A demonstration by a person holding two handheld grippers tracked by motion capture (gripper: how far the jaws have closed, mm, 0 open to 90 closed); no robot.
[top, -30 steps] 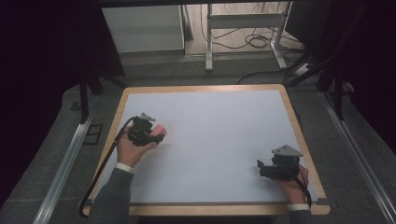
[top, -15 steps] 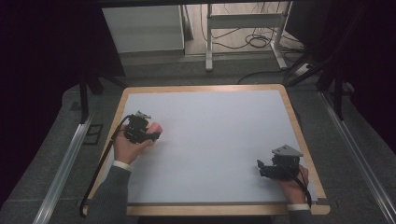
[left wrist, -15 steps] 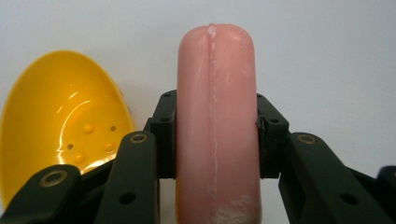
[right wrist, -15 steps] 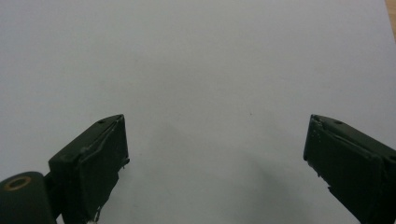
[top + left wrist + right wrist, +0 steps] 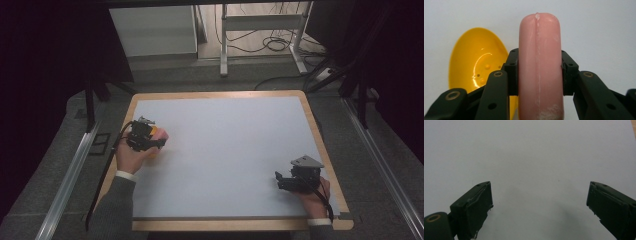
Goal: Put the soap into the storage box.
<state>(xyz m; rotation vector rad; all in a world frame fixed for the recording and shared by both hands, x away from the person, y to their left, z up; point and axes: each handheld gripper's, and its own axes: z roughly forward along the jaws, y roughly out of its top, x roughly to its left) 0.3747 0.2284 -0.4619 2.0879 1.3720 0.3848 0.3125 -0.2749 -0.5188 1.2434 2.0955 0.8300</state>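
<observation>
Currently, the left gripper is clamping a pink sausage between both jaws, with the pads pressing on its flanks, probably so that it can be carried without rolling. The sausage is projecting beyond the jaw tips above the white table, with a yellow spoon-shaped piece lying just behind and beside it. Farther right, the right gripper is resting near the table's front edge, jaws standing wide apart and gripping nothing, well apart from the sausage.
</observation>
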